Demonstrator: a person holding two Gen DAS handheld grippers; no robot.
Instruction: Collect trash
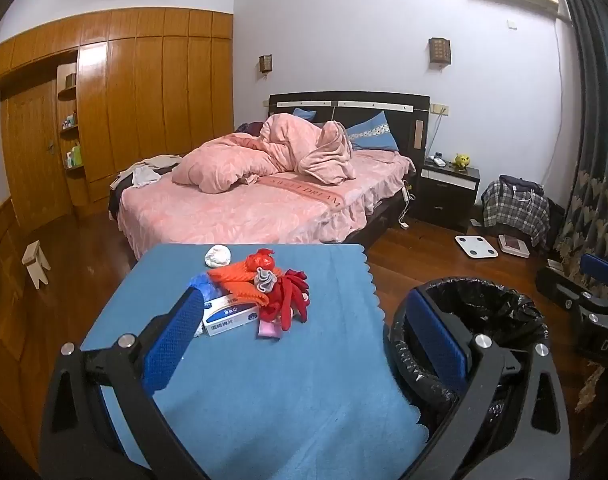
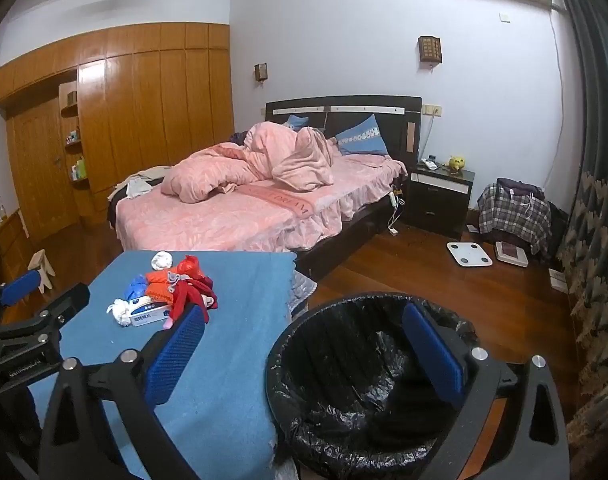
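Observation:
A heap of trash [image 1: 256, 292] lies on the blue-covered table [image 1: 264, 380]: a white box [image 1: 230, 316], red and orange wrappers, a white paper wad [image 1: 218, 255]. The heap also shows in the right wrist view [image 2: 172, 292]. A black-lined bin [image 1: 479, 320] stands right of the table, also in the right wrist view [image 2: 367, 384]. My left gripper [image 1: 304, 324] is open and empty, short of the heap. My right gripper [image 2: 304, 332] is open and empty, its right finger above the bin, its left above the table.
A pink bed [image 1: 264, 192] stands behind the table. A nightstand [image 1: 447, 192], a white scale [image 1: 475, 246] and a plaid-covered pile [image 1: 515, 208] are on the wooden floor at right. A small stool [image 1: 36, 264] stands at left. Wardrobes line the left wall.

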